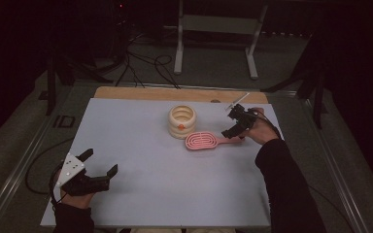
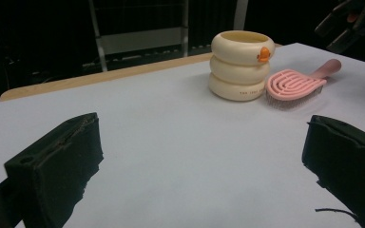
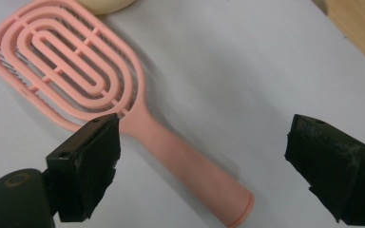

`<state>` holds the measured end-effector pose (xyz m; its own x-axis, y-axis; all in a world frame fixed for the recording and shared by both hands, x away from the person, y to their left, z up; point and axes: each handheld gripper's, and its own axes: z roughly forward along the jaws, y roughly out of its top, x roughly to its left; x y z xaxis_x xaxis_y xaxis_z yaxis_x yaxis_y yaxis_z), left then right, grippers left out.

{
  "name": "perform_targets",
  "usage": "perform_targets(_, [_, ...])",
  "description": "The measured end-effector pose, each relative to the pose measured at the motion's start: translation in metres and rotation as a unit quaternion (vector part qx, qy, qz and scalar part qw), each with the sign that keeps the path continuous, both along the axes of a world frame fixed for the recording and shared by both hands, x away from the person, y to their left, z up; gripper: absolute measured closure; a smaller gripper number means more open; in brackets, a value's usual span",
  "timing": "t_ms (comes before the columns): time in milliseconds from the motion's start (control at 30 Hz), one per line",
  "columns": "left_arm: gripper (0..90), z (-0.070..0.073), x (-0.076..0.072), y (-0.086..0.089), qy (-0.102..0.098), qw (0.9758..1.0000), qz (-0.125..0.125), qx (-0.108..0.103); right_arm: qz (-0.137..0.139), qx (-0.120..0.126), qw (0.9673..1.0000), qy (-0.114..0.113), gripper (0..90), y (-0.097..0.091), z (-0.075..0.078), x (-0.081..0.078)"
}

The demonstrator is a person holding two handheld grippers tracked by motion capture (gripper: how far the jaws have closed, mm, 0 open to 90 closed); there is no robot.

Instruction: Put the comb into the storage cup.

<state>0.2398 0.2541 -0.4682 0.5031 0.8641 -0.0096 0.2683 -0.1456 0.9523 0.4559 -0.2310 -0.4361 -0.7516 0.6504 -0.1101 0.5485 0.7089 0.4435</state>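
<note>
While the high view has the right gripper (image 1: 236, 127) over the pink vented plastic hairbrush's (image 1: 201, 141) handle beside a cream ringed cup (image 1: 182, 121), left gripper (image 2: 204, 156) view shows spread empty jaws, right gripper view released jaws straddling the handle.

The room lay dark. A white table top (image 1: 141, 160) covered a wooden board (image 1: 141, 93). Beyond, on grey floor (image 1: 213, 63), stood a white metal frame (image 1: 218, 29), with black cables (image 1: 145, 65) at far left.
</note>
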Motion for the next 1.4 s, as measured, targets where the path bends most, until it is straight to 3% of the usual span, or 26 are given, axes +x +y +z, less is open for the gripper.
perform_targets(133, [0.3, 0.0, 0.0, 0.0, 0.001, 1.0, -0.001, 0.0, 0.005, -0.002, 1.0, 0.002, 11.0, 0.0, -0.001, 0.001])
perform_targets(167, [0.3, 0.0, 0.0, 0.0, 0.002, 1.0, -0.001, 0.0, 0.029, -0.007, 0.9995, 0.011, 11.0, 0.004, -0.009, 0.002])
perform_targets(367, [0.3, 0.0, 0.0, 0.0, 0.001, 1.0, -0.001, 0.001, 0.059, -0.017, 0.9978, 0.027, 12.1, 0.006, -0.019, 0.003])
perform_targets(967, [0.3, 0.0, 0.0, 0.001, 0.001, 1.0, 0.0, -0.001, 0.105, -0.051, 0.9917, 0.054, 13.8, 0.022, -0.041, 0.004])
perform_targets(1400, [0.3, 0.0, 0.0, 0.001, 0.001, 1.0, -0.001, 0.001, 0.127, -0.059, 0.9889, 0.051, 28.1, 0.024, -0.041, 0.0])
